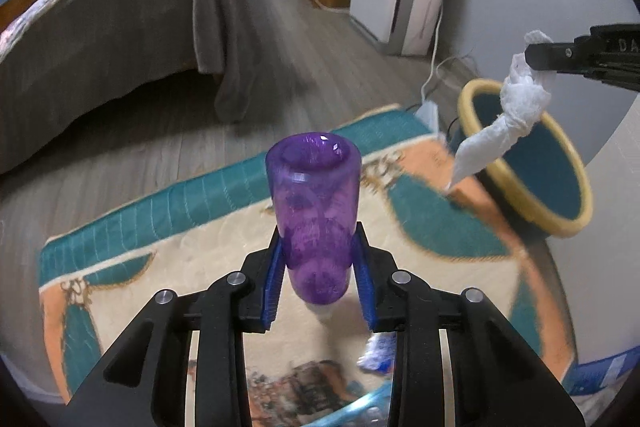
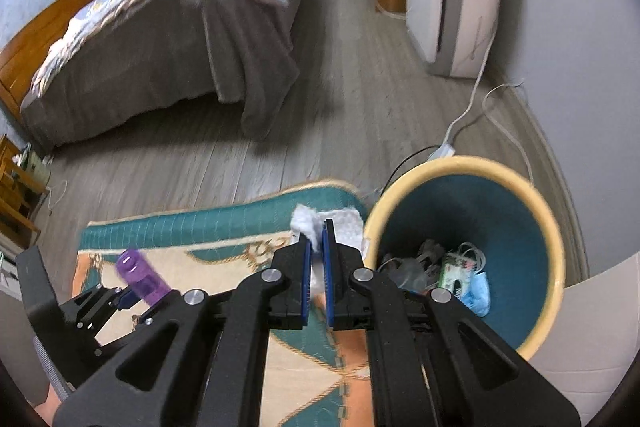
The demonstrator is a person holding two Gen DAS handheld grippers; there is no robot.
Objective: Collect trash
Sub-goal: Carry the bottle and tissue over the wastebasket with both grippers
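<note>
The left gripper (image 1: pixel 318 231) clamps a purple bottle (image 1: pixel 314 211) between its blue pads; the bottle stands out past the fingertips, above the rug (image 1: pixel 160 251). The right gripper (image 2: pixel 318 227) is closed tight on a white tissue (image 1: pixel 508 123), which hangs down twisted, just beside the bin (image 2: pixel 554 239). The bin has a yellow rim and a teal inside, with some trash on its bottom. More litter lies on the rug under the left gripper.
</note>
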